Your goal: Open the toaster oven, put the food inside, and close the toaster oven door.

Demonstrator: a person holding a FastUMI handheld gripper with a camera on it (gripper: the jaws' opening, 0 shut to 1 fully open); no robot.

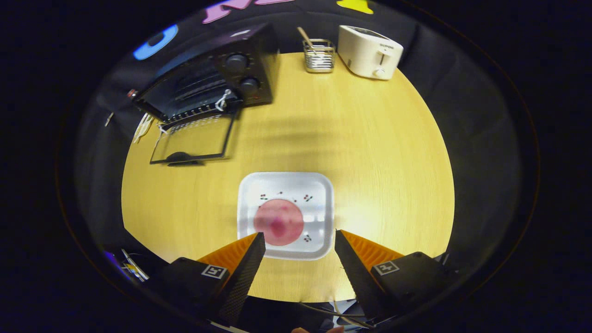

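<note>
I am holding my gripper (pixel 299 240) released, fingers spread over the near edge of a white plate (pixel 323 185). A pink round of food (pixel 278 222) is lying on the plate, just ahead of the fingers. Beyond the plate, the black toaster oven (pixel 217 78) is sitting with its door (pixel 192 143) dropped open.

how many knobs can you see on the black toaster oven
2. Both sit on the toaster oven panel right of its open door: upper knob, lower knob. The gripper is open above the plate.

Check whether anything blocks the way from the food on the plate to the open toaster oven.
Nothing visible does. The food lies on the plate just ahead of the open gripper. Bare table runs from the plate to the toaster oven, whose door is already folded down.
</note>
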